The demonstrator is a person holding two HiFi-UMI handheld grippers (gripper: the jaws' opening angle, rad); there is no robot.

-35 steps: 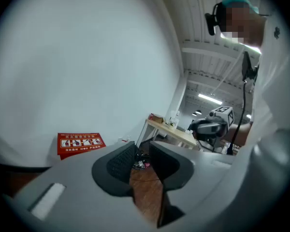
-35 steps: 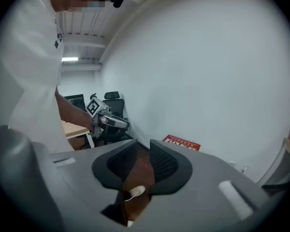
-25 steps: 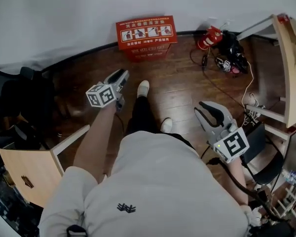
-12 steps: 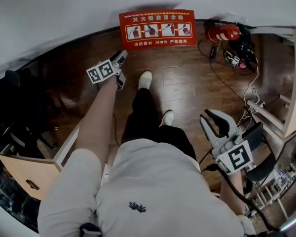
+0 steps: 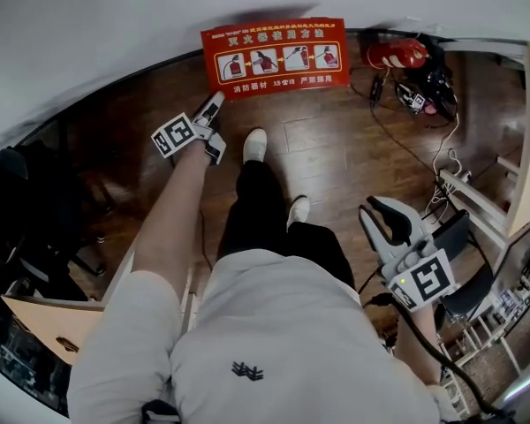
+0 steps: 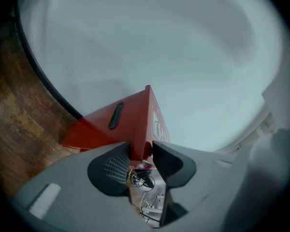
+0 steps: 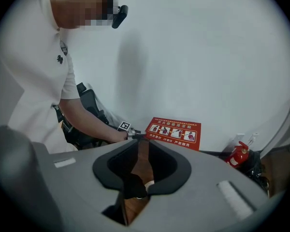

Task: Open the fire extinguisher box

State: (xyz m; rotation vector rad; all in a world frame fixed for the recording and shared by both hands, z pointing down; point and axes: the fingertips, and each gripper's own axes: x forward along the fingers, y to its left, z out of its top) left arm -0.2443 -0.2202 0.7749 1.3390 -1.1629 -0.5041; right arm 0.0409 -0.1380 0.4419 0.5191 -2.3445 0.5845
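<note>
Red fire extinguisher box (image 5: 275,57) bears four pictograms on its top.

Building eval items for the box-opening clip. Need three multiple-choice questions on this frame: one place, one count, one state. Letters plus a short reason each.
1. In the head view, where is the fire extinguisher relative to the red box?
A) to its right
B) to its left
C) on top of it

2. How many pictograms run across the box's top?
A) two
B) four
C) six

3. The box is:
A) shut
B) lid swung up
C) lid removed

Answers:
1 A: it sits right of the box, along the same wall.
2 B: four pictures in one row.
3 A: the top lies flat, with no gap showing.
</note>
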